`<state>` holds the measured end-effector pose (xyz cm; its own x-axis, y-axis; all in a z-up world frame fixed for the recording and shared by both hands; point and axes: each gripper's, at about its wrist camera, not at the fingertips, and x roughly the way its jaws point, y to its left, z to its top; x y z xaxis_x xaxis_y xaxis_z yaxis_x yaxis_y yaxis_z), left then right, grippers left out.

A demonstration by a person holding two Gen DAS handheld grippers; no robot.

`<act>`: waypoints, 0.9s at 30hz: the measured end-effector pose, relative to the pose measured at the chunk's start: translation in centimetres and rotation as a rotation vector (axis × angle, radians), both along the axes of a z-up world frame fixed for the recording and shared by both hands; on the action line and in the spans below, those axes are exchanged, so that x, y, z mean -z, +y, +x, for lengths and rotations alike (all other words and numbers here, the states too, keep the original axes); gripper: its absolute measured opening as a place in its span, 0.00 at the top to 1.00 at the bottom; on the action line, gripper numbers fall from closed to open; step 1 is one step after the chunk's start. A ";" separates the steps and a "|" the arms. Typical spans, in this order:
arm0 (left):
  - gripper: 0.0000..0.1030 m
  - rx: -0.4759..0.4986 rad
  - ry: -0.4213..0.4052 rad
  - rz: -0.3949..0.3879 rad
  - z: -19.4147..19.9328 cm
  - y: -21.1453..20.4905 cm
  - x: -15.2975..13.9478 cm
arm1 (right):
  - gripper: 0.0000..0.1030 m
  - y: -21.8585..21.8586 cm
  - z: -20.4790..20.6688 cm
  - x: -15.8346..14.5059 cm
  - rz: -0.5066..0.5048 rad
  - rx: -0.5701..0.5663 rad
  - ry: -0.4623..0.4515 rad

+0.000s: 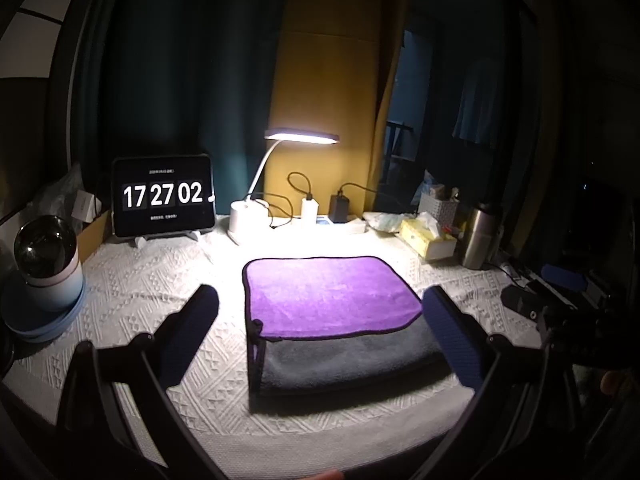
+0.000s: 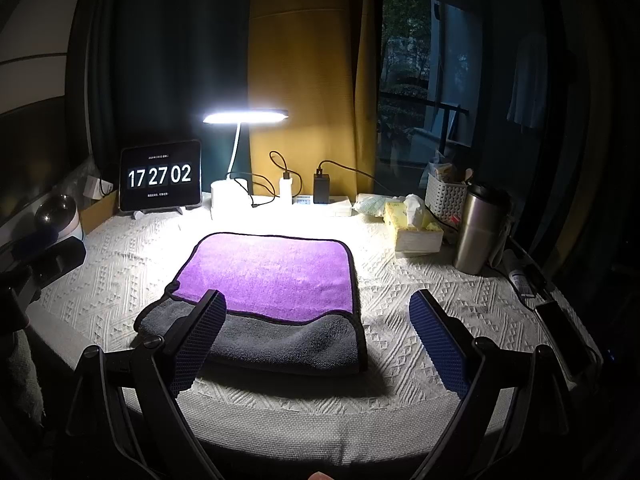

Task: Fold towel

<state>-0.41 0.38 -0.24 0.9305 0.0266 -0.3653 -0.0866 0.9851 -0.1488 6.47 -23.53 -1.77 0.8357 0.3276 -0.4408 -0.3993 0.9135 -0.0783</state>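
On the table (image 2: 400, 312) the towel (image 2: 264, 280) lay folded once, purple over grey; another fold seemed left; left gripper (image 1: 320, 336) and right gripper (image 2: 320, 336) gaped apart, empty.

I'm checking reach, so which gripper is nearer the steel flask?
Right. The right gripper hangs over the towel, with the steel flask close on its right. The left gripper sits further left, so the flask lies further off across the table.
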 end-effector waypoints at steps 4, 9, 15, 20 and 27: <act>0.01 0.013 0.003 0.001 0.1 -0.1 -0.1 | 0.07 0.0 0.0 0.0 0.000 0.001 0.001; 0.01 0.014 0.002 0.001 0.0 -0.2 -0.1 | 0.07 0.0 0.0 0.0 0.000 0.001 0.001; 0.01 0.018 0.003 -0.001 -0.1 -0.2 -0.1 | 0.07 0.1 -0.1 0.0 0.000 0.000 0.002; 0.01 0.023 0.011 -0.004 0.1 -0.1 -0.1 | 0.07 0.1 -0.1 0.0 0.001 0.001 0.002; 0.01 0.022 0.015 -0.006 0.3 0.0 -0.1 | 0.07 0.1 0.0 0.1 0.000 0.001 0.003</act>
